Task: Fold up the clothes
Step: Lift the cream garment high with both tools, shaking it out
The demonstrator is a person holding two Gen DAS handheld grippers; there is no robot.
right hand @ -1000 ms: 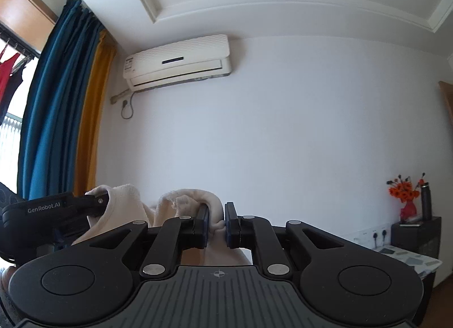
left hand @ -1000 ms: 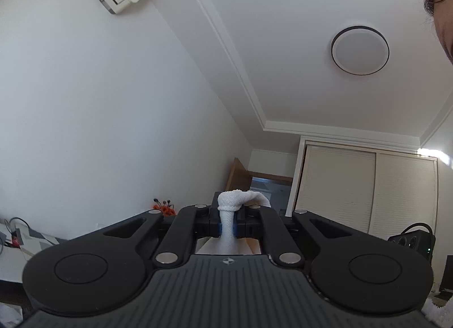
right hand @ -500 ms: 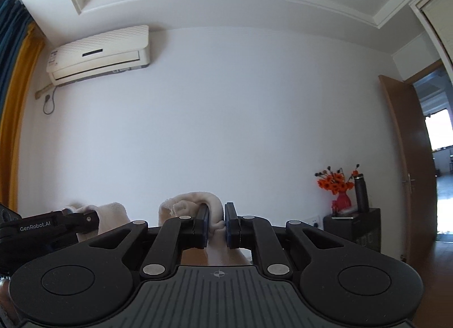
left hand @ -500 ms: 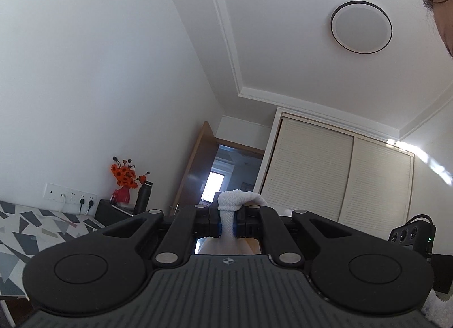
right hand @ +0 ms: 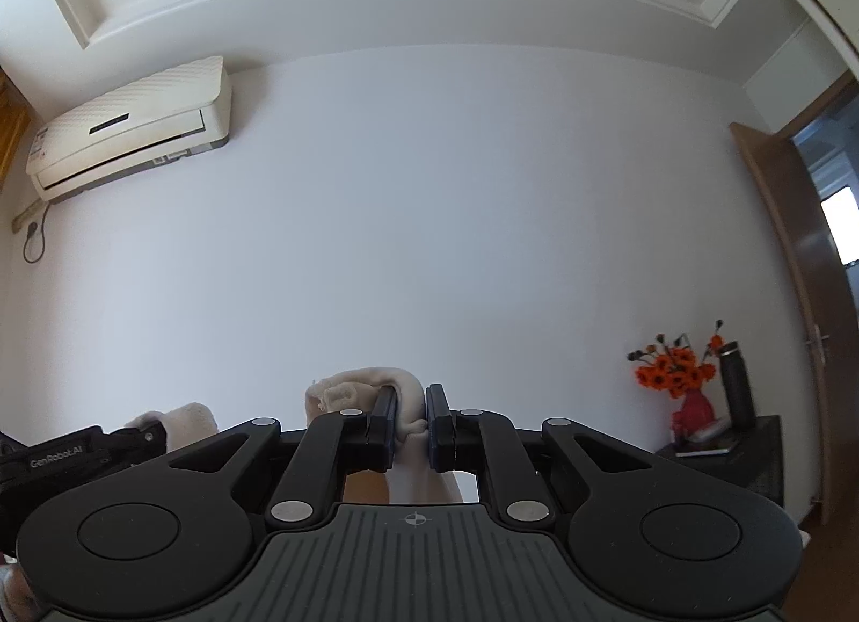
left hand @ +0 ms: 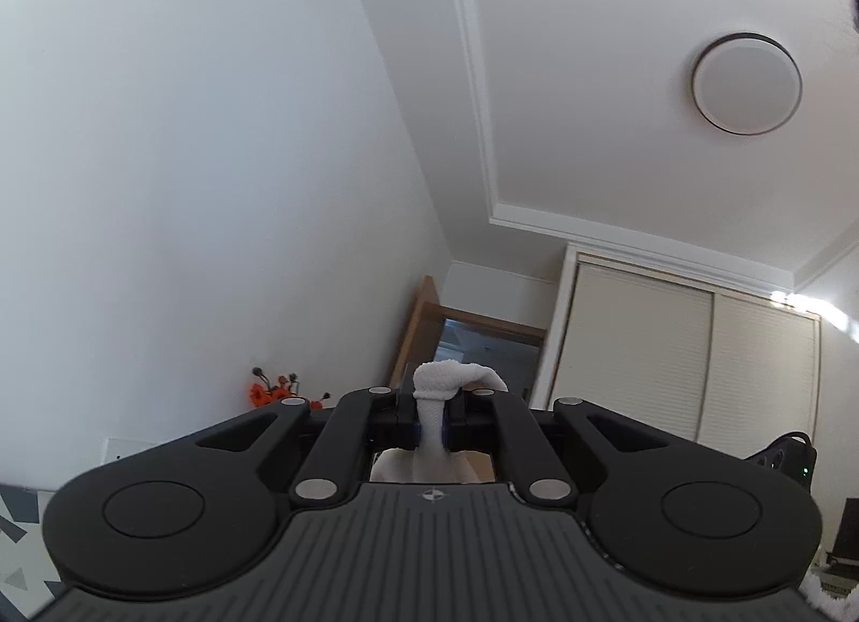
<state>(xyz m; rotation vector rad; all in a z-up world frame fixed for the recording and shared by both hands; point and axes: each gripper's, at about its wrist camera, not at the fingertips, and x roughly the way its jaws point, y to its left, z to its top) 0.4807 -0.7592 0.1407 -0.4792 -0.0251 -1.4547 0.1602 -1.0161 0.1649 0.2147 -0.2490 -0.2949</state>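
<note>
Both grippers point up toward the wall and ceiling. My left gripper (left hand: 432,420) is shut on a bunched edge of white knitted cloth (left hand: 437,385) that sticks up between the jaws and hangs below them. My right gripper (right hand: 412,423) is shut on a cream fold of the same kind of cloth (right hand: 365,388). The left gripper's body (right hand: 70,455) shows at the lower left of the right wrist view with more cloth (right hand: 188,420) beside it. The rest of the garment hangs below, hidden.
A white wall fills both views. An air conditioner (right hand: 129,125) hangs high on the left. A dark side table (right hand: 735,455) with orange flowers (right hand: 674,369) and a bottle stands right. A doorway (left hand: 483,348), wardrobe doors (left hand: 692,369) and a ceiling lamp (left hand: 746,83) show.
Both grippers kept their hold on the cloth while swinging around. The left view tilted back up toward the ceiling; the right view turned further right, past the curtains toward the door.
</note>
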